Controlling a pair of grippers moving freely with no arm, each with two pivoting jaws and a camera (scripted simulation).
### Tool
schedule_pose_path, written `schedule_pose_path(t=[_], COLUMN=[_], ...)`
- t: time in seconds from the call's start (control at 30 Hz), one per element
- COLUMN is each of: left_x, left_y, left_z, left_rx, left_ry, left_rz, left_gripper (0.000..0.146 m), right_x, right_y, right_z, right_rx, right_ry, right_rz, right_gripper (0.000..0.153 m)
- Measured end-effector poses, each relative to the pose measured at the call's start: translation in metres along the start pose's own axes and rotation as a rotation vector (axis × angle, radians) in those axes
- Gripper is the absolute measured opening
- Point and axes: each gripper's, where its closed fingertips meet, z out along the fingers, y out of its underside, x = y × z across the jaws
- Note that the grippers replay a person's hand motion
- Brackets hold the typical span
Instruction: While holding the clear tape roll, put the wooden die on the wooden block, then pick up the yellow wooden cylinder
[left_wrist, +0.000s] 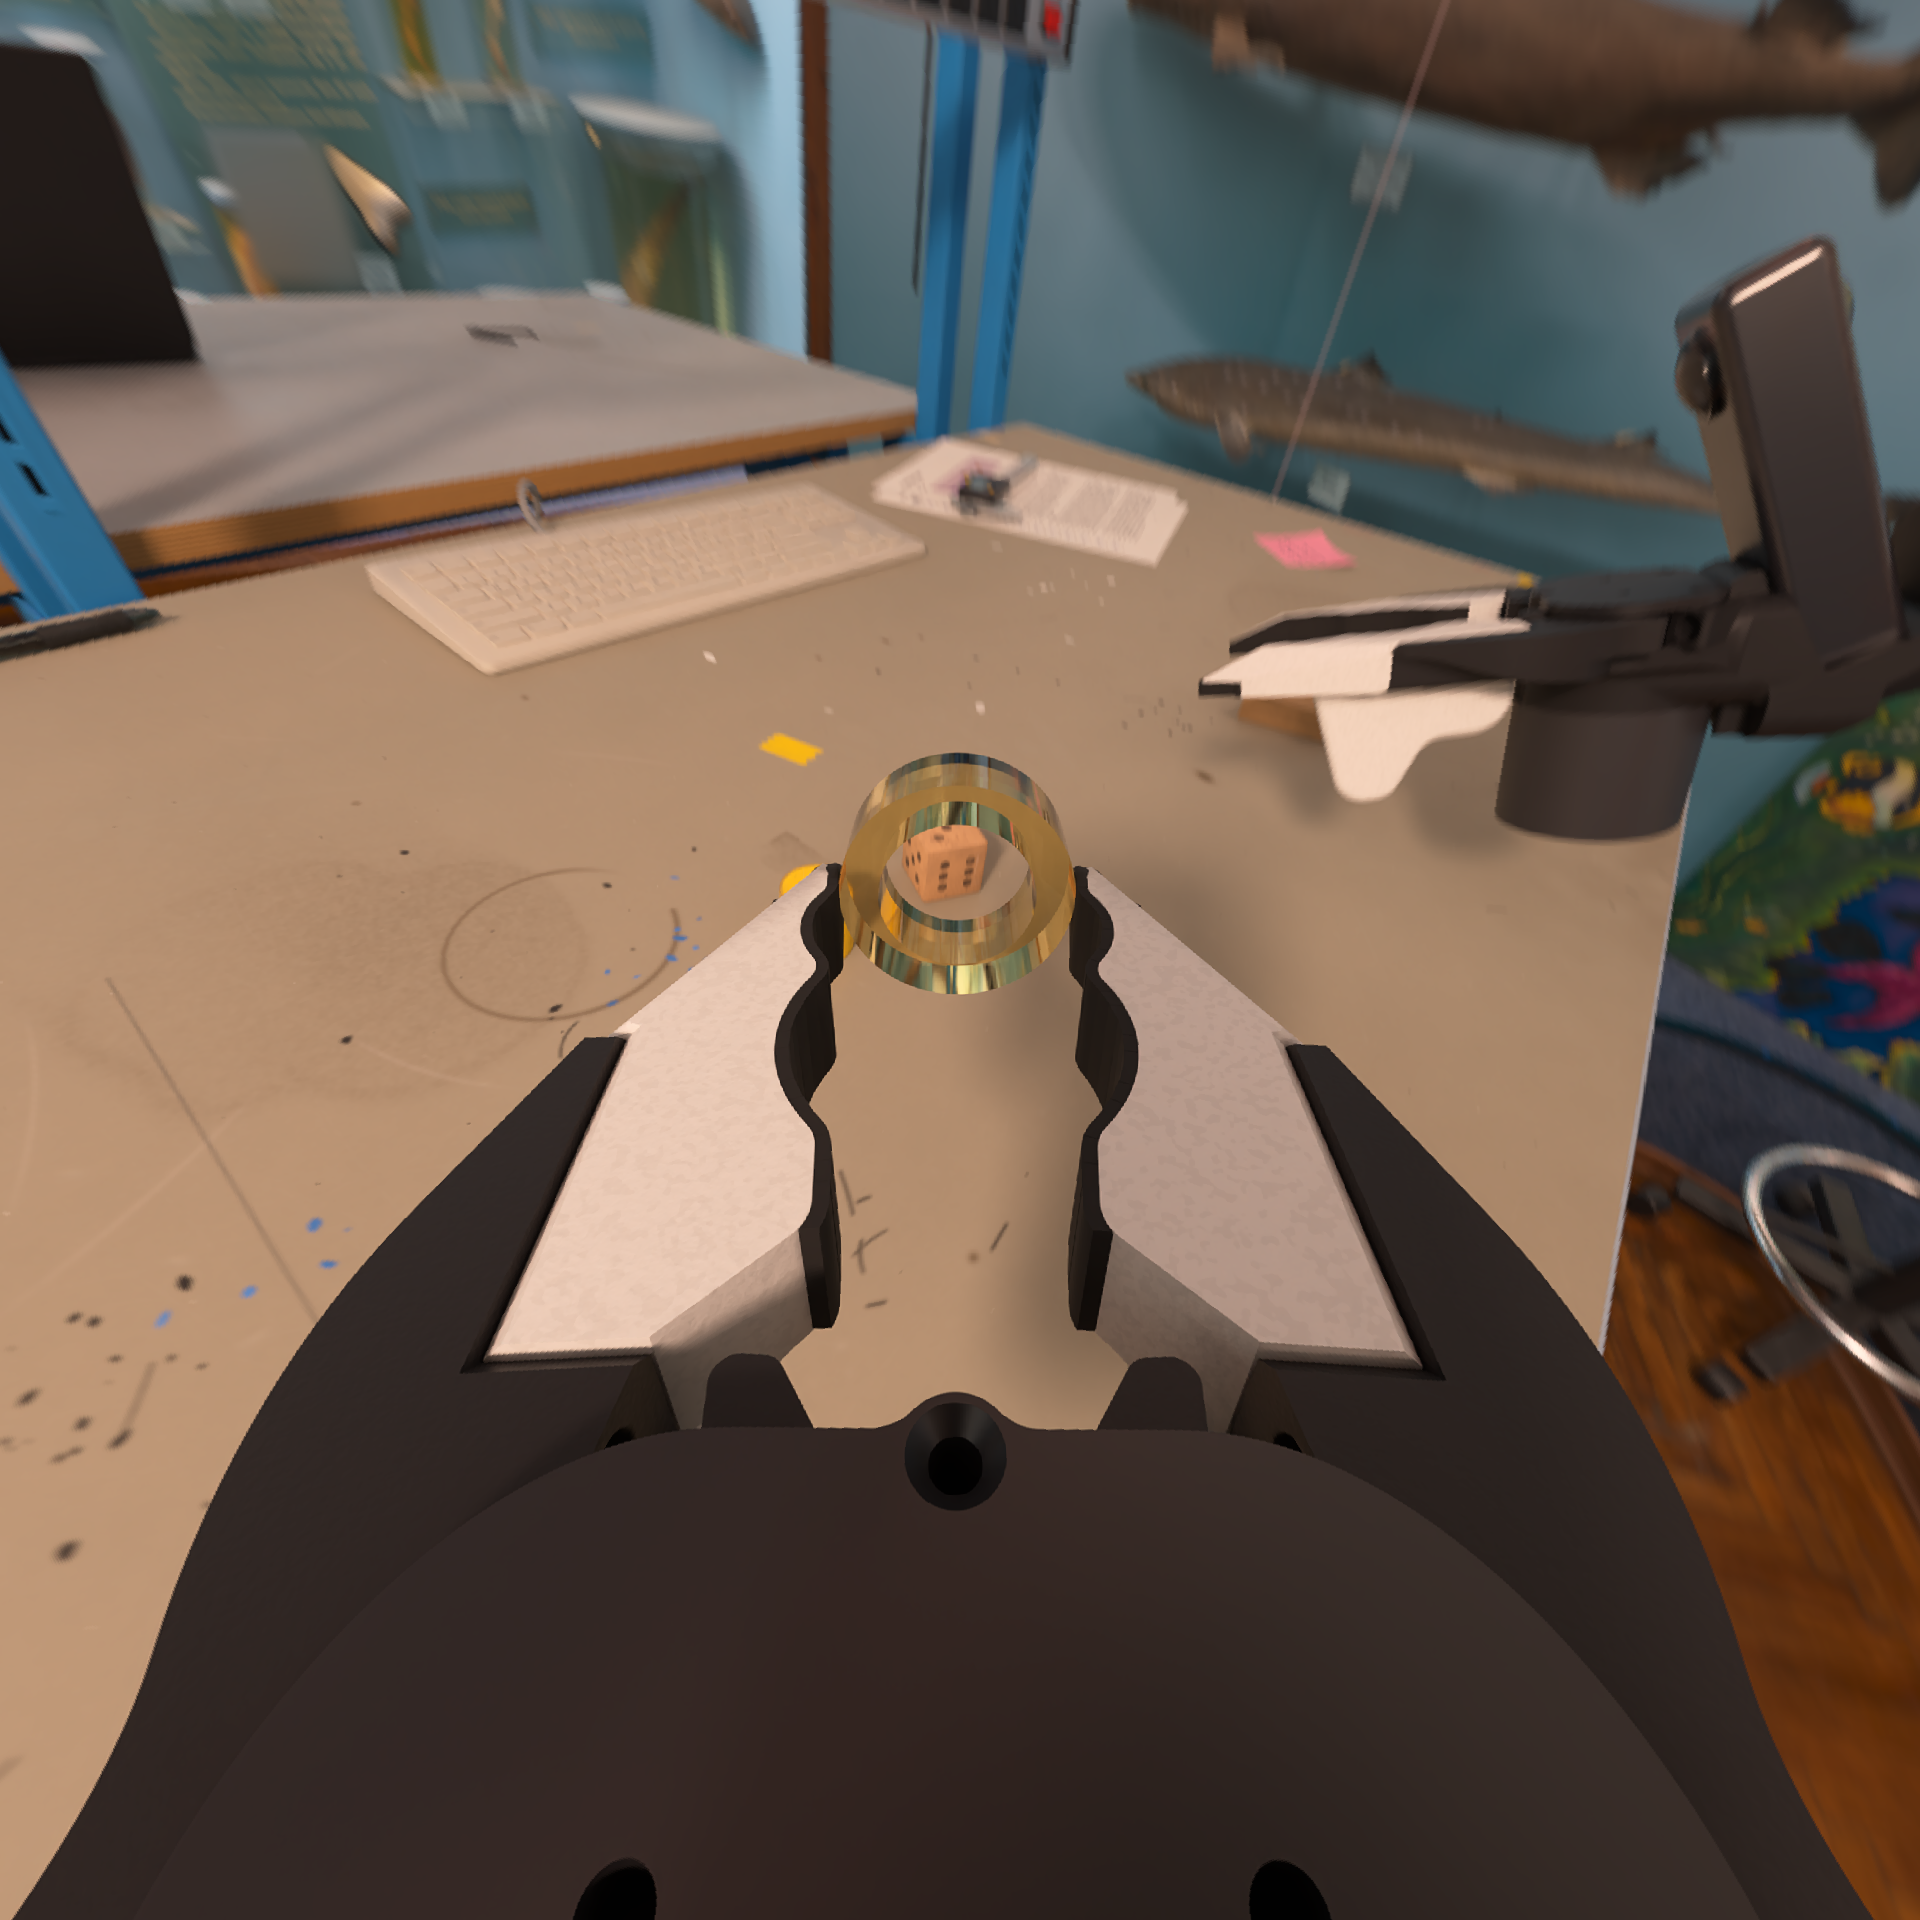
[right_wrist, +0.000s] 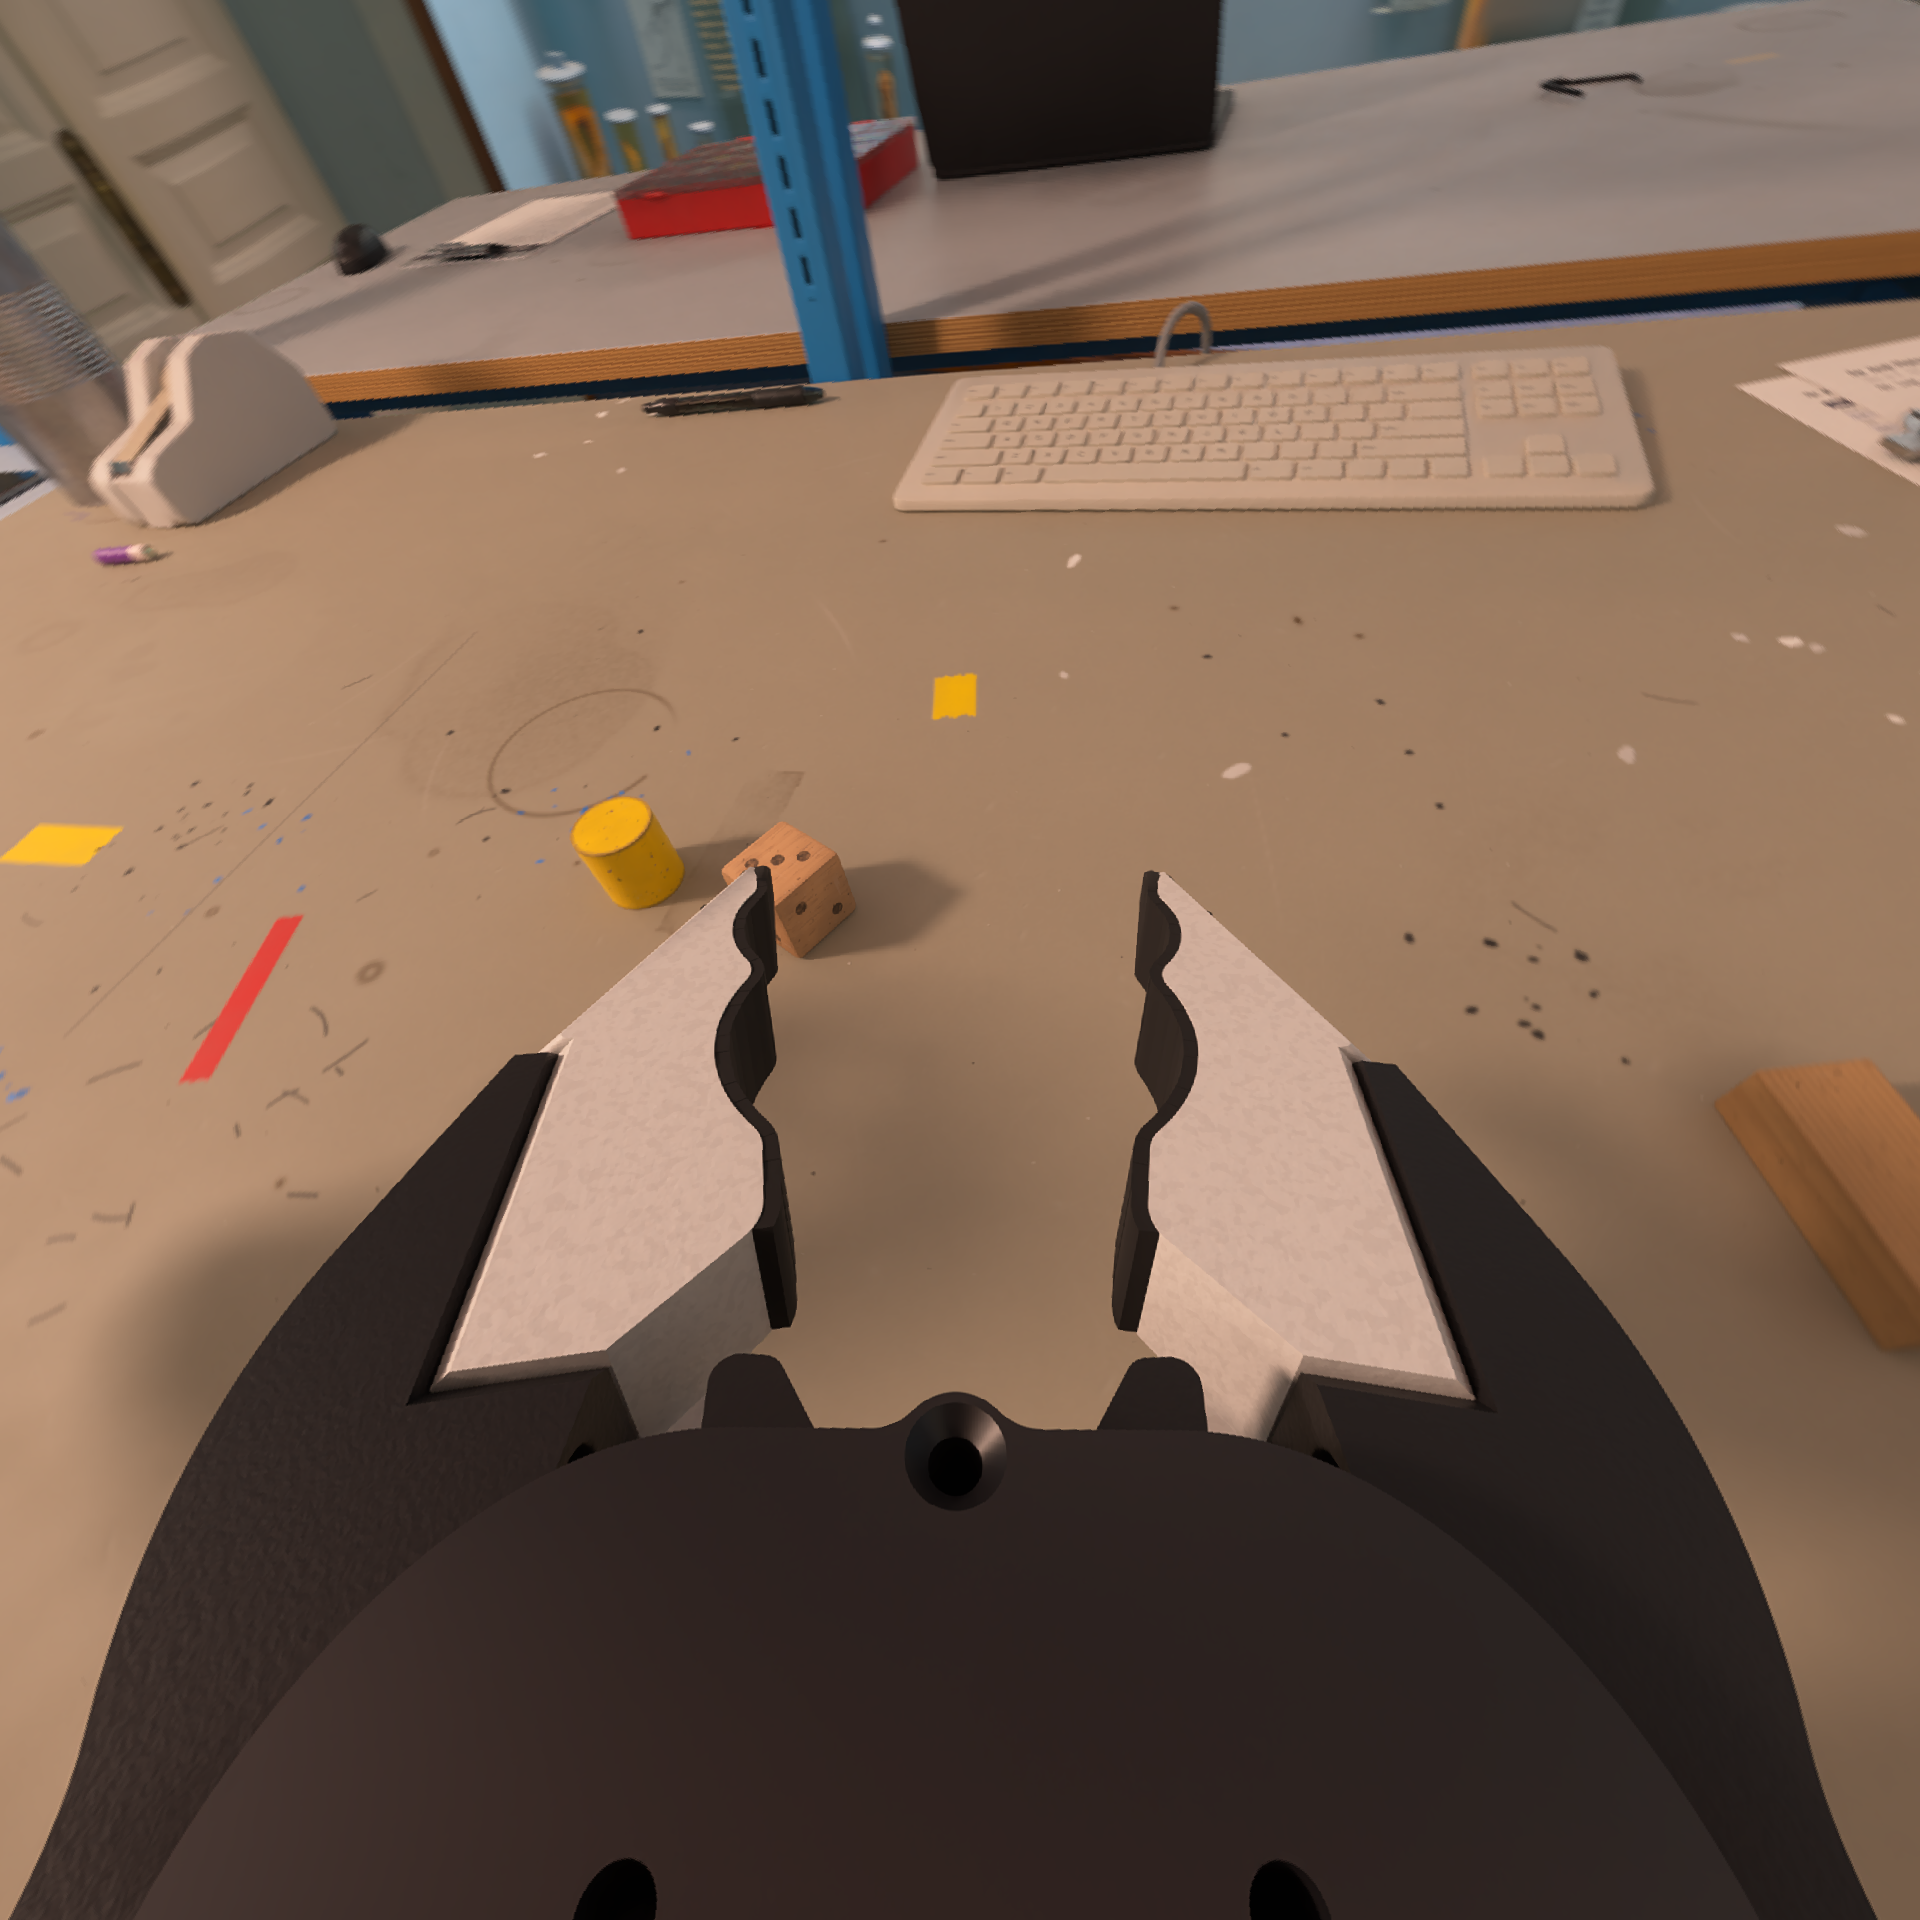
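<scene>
My left gripper (left_wrist: 956, 883) is shut on the clear tape roll (left_wrist: 894, 930), held upright above the table. Through its hole I see the wooden die (left_wrist: 945, 860); a sliver of the yellow wooden cylinder (left_wrist: 798, 881) peeks past my left finger. In the right wrist view my right gripper (right_wrist: 956, 883) is open and empty above the table. The die (right_wrist: 805, 888) lies just beyond its left fingertip, partly hidden by it. The yellow cylinder (right_wrist: 629, 852) stands left of the die. The wooden block (right_wrist: 1839, 1184) lies at the right edge. The right gripper (left_wrist: 1382, 665) also shows at the right of the left wrist view, over the block (left_wrist: 1278, 715).
A white keyboard (right_wrist: 1278, 431) lies at the back, papers (left_wrist: 1039, 499) and a pink note (left_wrist: 1304, 549) beyond. A white tape dispenser (right_wrist: 208, 426) stands far left. Yellow (right_wrist: 954, 696) and red (right_wrist: 244, 997) tape marks lie on the table. The table's right edge (left_wrist: 1652, 1039) drops to the floor.
</scene>
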Motion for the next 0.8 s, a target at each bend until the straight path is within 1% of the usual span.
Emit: schedule_pose_path(t=[0.07, 0.13, 0.23, 0.3, 0.37, 0.5, 0.57, 0.6, 0.67, 0.8], left_x=[0.004, 0.009, 0.017, 0.019, 0.019, 0.014, 0.015, 0.016, 0.019, 0.024], left_y=[0.003, 0.011, 0.025, 0.03, 0.03, 0.028, 0.026, 0.025, 0.026, 0.03], left_z=[0.0, 0.0, -0.003, -0.006, -0.008, -0.004, -0.002, 0.0, 0.002, 0.005], left_rx=[0.083, 0.128, 0.11, 0.089, 0.087, 0.077, 0.086, 0.09, 0.09, 0.056], left_ry=[-0.043, -0.069, -0.085, -0.094, -0.109, -0.114, -0.106, -0.101, -0.083, -0.072], left_rz=[-0.03, -0.028, 0.048, 0.089, 0.098, 0.053, 0.036, 0.031, 0.032, 0.069], left_gripper=[0.043, 0.043, 0.043, 0.043, 0.043, 0.043, 0.043, 0.043, 0.043, 0.043], right_x=[-0.005, -0.011, -0.018, -0.015, -0.01, 0.006, 0.009, 0.01, 0.015, 0.023], right_y=[0.001, 0.001, 0.005, 0.01, 0.009, 0.008, 0.008, 0.008, 0.012, 0.015], right_z=[0.001, 0.001, 0.001, 0.002, 0.004, 0.013, 0.02, 0.024, 0.032, 0.05], right_rx=[-0.002, 0.026, 0.063, 0.039, 0.028, -0.005, -0.006, -0.006, -0.034, -0.085], right_ry=[0.049, 0.087, 0.132, 0.18, 0.218, 0.282, 0.264, 0.261, 0.287, 0.363], right_rz=[0.031, 0.072, 0.085, 0.05, 0.036, 0.027, 0.034, 0.049, 0.052, 0.008], right_gripper=[0.068, 0.064, 0.058, 0.055, 0.051, 0.029, 0.006, 0.0, 0.0, 0.0])
